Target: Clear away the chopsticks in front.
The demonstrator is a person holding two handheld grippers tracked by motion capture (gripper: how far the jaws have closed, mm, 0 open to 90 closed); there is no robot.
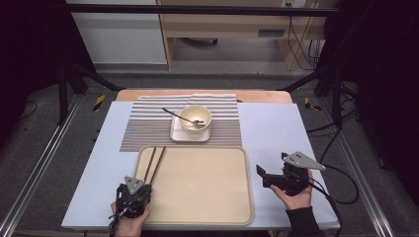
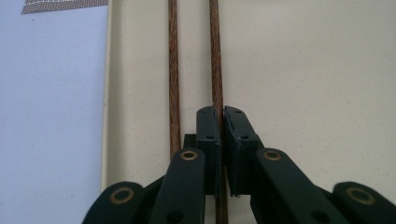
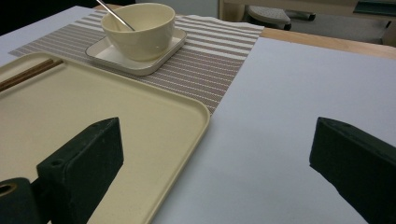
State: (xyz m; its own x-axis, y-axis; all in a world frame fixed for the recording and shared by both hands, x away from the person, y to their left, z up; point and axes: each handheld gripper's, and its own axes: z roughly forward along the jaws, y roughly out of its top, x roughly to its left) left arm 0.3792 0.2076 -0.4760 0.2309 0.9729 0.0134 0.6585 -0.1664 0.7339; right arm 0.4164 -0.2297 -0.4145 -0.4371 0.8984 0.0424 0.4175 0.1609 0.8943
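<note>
Nearest the near edge of the table [image 1: 276, 133], the left gripper [image 1: 132, 193] sits over the near left corner of the beige tray [image 1: 197, 217]. Its jaws are pressed together on the right one of two brown chopsticks [image 2: 216, 56], gripping it close to its near end; the other chopstick [image 2: 173, 70] lies free just beside it on the tray floor, along the tray's left rim. Off the tray's right edge, the right gripper [image 1: 267, 174] hovers above the pale table cover with its jaws spread wide and nothing between them. Farther back, on the striped placemat [image 1: 148, 126] beyond the tray's far edge, a cream bowl [image 1: 195, 117] stands on a square saucer [image 1: 177, 133], with a metal spoon [image 1: 184, 118] leaning inside the bowl.
</note>
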